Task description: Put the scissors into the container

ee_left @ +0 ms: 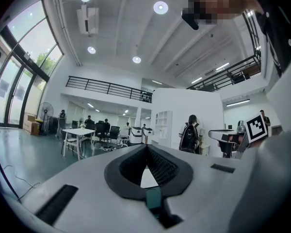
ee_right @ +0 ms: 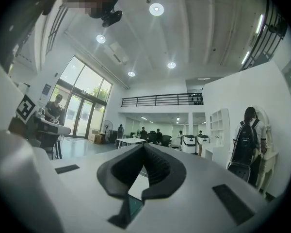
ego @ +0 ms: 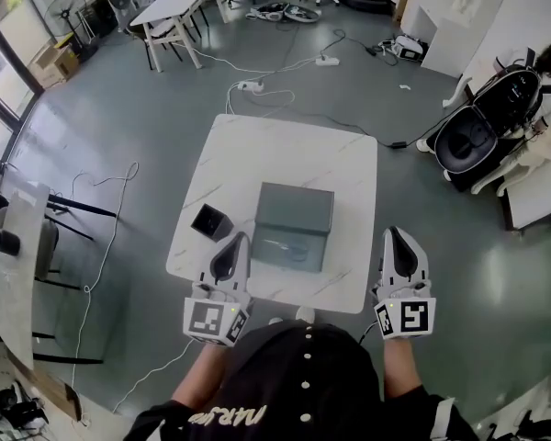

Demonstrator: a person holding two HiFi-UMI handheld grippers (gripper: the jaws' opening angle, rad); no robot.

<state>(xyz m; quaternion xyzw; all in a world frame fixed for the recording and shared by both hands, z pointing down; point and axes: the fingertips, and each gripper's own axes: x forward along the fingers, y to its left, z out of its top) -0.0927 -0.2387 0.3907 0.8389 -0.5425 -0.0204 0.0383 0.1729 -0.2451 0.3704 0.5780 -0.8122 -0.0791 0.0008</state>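
table (ego: 335,168): white, marble-veined, square, on a grey floor.
grey box (ego: 296,208): mid-table, toward the near edge; largest thing on the top.
scissors (ego: 289,244): faint pale outline on the box's near half; too small to tell whether inside or lying on top.
black container (ego: 209,220): small open square cup, just left of the box, apart from it.
left gripper (ego: 239,239): clenched, jaws tip to tip, nothing between; over the table's near edge, just beside the box's near left corner.
right gripper (ego: 391,232): clenched and empty; past the table's right edge, over the floor, well apart from the box.
floor clutter: power strip (ego: 250,85) with white cables beyond the table; black seat shell (ego: 482,131) at right.
background: white desk (ego: 170,7) with chairs, fan (ego: 69,7) by the windows.
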